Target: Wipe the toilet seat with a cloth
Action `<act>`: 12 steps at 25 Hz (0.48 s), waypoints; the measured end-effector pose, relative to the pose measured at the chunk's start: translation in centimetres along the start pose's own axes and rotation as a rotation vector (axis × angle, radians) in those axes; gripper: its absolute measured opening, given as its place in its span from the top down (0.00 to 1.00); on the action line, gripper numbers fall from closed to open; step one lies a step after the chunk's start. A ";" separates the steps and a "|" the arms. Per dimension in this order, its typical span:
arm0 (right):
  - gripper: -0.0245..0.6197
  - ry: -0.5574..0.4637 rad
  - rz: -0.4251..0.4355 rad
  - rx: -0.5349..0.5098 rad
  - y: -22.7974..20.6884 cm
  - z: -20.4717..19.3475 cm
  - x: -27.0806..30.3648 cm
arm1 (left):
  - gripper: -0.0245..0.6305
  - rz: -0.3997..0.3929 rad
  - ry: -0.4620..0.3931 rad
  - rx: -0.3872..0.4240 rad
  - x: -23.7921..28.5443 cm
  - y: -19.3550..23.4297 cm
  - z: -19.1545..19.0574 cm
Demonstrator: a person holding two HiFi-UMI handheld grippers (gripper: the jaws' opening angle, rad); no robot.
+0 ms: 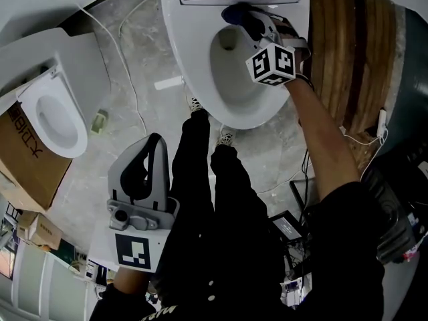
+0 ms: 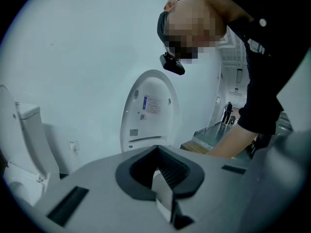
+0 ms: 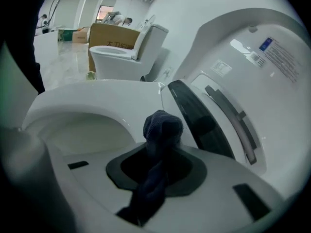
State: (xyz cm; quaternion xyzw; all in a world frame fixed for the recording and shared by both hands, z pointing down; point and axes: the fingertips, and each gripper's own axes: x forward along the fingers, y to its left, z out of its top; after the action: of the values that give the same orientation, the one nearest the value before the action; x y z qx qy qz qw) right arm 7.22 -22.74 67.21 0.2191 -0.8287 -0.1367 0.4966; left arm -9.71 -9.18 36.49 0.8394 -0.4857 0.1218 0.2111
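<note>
At twelve o'clock the right gripper point(image 1: 246, 20) clamps the dark blue cloth point(image 1: 234, 12), bunched past its tips at the toilet seat's point(image 1: 190, 65) rear rim, while the left gripper point(image 1: 156, 146), closed and empty, hangs at seven o'clock.

The left gripper point(image 1: 155, 143) is formed as a pale grey shell. Ribbed black pads are set inside its fingers point(image 2: 163, 195), and a dark collar is fitted round their base. Behind the fingers a left cube point(image 1: 137, 251) printed with black-and-white square markers is mounted. A matching right cube point(image 1: 272, 63) is seen behind the fingers of the right gripper point(image 1: 242, 17). Black trousers point(image 1: 200, 199), a black short sleeve point(image 1: 348, 212) and pale patterned shoes point(image 1: 194, 104) are worn.
</note>
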 end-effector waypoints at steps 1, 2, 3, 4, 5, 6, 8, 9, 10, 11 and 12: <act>0.83 0.008 0.002 -0.042 0.2 0.0 0.2 | 0.95 0.001 0.002 0.000 0.0 0.1 -0.1; 0.83 0.014 0.004 -0.085 0.4 -0.1 0.3 | 0.95 0.002 0.004 0.000 0.0 0.3 -0.1; 0.83 0.020 0.006 -0.129 0.5 -0.1 0.4 | 0.95 0.003 0.004 0.000 0.0 0.4 -0.1; 0.83 0.027 0.012 -0.175 0.7 -0.1 0.4 | 0.95 0.004 0.002 0.001 0.0 0.4 -0.1; 0.83 0.033 0.021 -0.220 0.9 -0.2 0.4 | 0.95 0.004 0.001 0.002 0.0 0.5 -0.1; 0.83 0.039 0.032 -0.264 1.0 -0.3 0.4 | 0.95 0.004 0.001 0.002 0.0 0.5 -0.1; 0.83 0.049 0.057 -0.341 1.2 -0.6 0.3 | 0.95 0.004 0.000 0.001 0.1 0.4 0.0; 0.83 0.053 0.069 -0.371 1.3 -0.8 0.2 | 0.95 0.003 -0.001 0.000 0.1 0.4 0.0; 0.83 0.059 0.080 -0.400 1.3 -1.1 0.2 | 0.95 0.001 -0.003 0.000 0.1 0.3 0.1; 0.83 0.065 0.089 -0.428 1.4 -1.5 0.1 | 0.95 0.000 -0.004 0.000 0.2 0.2 0.1; 0.83 0.070 0.098 -0.457 1.4 -1.8 0.0 | 0.95 -0.002 -0.004 0.000 0.2 0.1 0.1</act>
State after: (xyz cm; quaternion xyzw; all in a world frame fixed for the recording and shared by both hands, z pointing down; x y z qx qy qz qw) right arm 8.54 -21.50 68.68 0.0653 -0.7681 -0.2886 0.5678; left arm -9.73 -9.42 36.45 0.8401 -0.4853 0.1201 0.2103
